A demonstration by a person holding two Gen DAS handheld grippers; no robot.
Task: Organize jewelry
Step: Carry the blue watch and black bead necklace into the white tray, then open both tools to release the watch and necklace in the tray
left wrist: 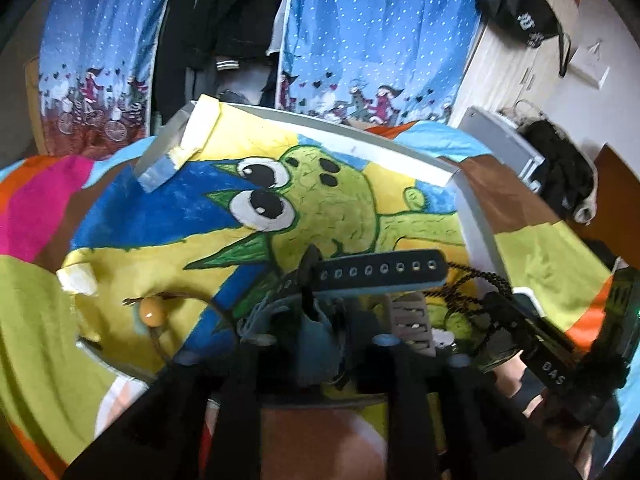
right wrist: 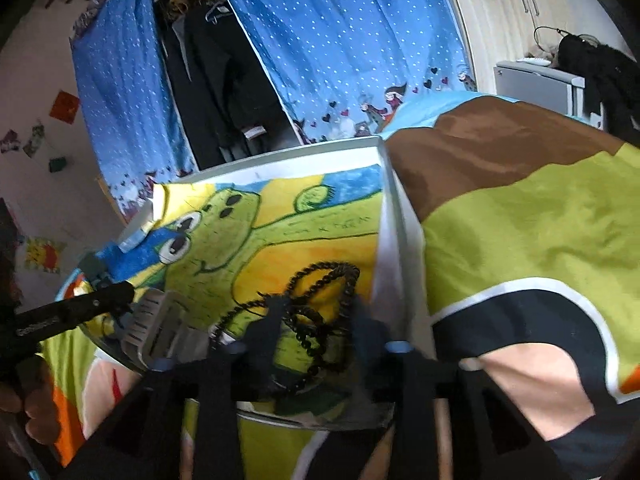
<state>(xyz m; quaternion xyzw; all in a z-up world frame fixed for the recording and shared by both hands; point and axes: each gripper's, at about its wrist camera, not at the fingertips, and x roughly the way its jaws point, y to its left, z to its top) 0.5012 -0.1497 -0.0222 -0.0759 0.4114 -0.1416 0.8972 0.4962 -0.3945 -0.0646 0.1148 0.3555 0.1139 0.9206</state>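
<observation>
A white-rimmed tray (left wrist: 360, 140) lined with a green cartoon-creature drawing lies on a bed. My left gripper (left wrist: 316, 320) looks shut on a blue-grey watch (left wrist: 316, 340). The watch's dark strap with holes (left wrist: 380, 270) sticks out to the right above the tray. A grey ribbed piece (left wrist: 412, 316) lies just right of it. At the tray's left lies an amber bead on a cord (left wrist: 151, 312). My right gripper (right wrist: 314, 320) is open low over the tray (right wrist: 280, 156). A black beaded necklace (right wrist: 324, 270) lies heaped between its fingers.
The tray rests on a colourful bedspread (right wrist: 520, 220). Blue dotted curtains (right wrist: 340, 40) hang behind, with dark clothes between them. A grey cabinet (left wrist: 500, 140) with dark clutter on it stands at the right. The left tool's black body (right wrist: 72, 312) and a hand (right wrist: 24, 400) show at the left edge.
</observation>
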